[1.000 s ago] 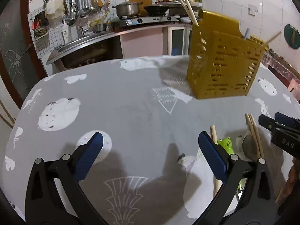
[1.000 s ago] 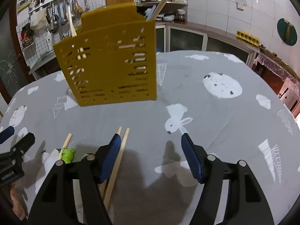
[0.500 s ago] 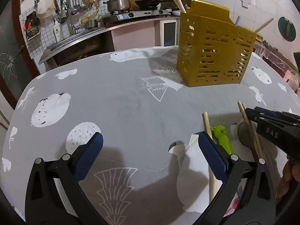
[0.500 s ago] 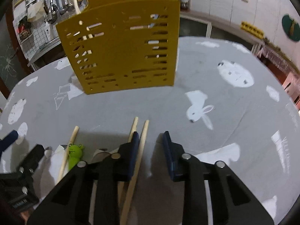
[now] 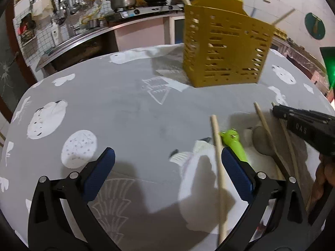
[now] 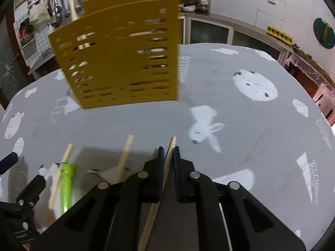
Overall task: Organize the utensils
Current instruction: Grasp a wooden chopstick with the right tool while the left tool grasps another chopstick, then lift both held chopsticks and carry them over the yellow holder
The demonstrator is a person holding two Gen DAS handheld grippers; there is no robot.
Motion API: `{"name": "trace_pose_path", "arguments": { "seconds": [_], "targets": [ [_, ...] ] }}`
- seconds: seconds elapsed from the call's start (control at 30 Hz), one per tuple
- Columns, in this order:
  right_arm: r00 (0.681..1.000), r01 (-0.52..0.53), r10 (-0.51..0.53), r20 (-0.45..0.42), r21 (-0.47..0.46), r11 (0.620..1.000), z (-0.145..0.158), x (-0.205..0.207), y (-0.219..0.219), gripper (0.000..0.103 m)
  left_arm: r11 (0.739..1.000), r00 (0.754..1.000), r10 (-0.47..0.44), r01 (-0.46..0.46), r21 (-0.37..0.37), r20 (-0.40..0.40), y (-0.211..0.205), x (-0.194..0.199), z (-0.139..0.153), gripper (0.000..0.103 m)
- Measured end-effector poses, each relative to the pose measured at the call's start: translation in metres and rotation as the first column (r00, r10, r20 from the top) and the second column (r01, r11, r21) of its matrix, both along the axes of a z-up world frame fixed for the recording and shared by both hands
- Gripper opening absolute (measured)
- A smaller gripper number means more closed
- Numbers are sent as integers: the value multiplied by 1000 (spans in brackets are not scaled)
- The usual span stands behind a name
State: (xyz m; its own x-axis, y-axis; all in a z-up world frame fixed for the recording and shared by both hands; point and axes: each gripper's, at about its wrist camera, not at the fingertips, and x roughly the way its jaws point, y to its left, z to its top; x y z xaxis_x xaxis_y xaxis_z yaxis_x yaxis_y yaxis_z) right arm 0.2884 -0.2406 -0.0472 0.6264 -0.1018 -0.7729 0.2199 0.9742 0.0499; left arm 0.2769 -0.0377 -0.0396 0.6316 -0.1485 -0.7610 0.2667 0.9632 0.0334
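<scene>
Several wooden chopsticks and a green frog-handled utensil (image 5: 234, 141) lie on the grey patterned tablecloth (image 5: 125, 108), in front of a yellow slotted utensil holder (image 5: 224, 48) that has chopsticks standing in it. My right gripper (image 6: 167, 152) has its jaws closing tight on one chopstick (image 6: 172, 142), and both pads press against it. A second chopstick (image 6: 125, 152) and the green utensil (image 6: 67, 179) lie to its left. My left gripper (image 5: 167, 156) stands open over the cloth. A chopstick (image 5: 217, 156) runs just inside its right finger without touching either pad.
A grey spoon bowl (image 5: 261, 144) lies among the chopsticks. Behind the table runs a kitchen counter with a stove and pot (image 5: 121, 0), and utensils hang on a wall rack (image 5: 69, 2). The yellow holder (image 6: 121, 58) stands close ahead of the right gripper.
The right gripper's jaws went from wide open to shut on the chopstick. The left gripper stayed open, and its view shifted slightly toward the utensils.
</scene>
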Motion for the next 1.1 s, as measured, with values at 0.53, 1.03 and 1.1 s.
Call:
{"name": "trace_pose_path", "arguments": {
  "seconds": [0.53,1.03,1.1],
  "targets": [
    [1000,-1,0,10,53,999,-4,-2,-26,9,1000,993,-8,9,8,-118,-30,31,-13,69],
    [1000,6,-6,15,40,999,-5,-1,-23,9,999,995,-2,5,33,-100,-47,34,-10,18],
    [1000,7,-8,21,46,999,-5,0,-24,8,1000,995,-2,4,18,-98,-44,35,-10,13]
  ]
}}
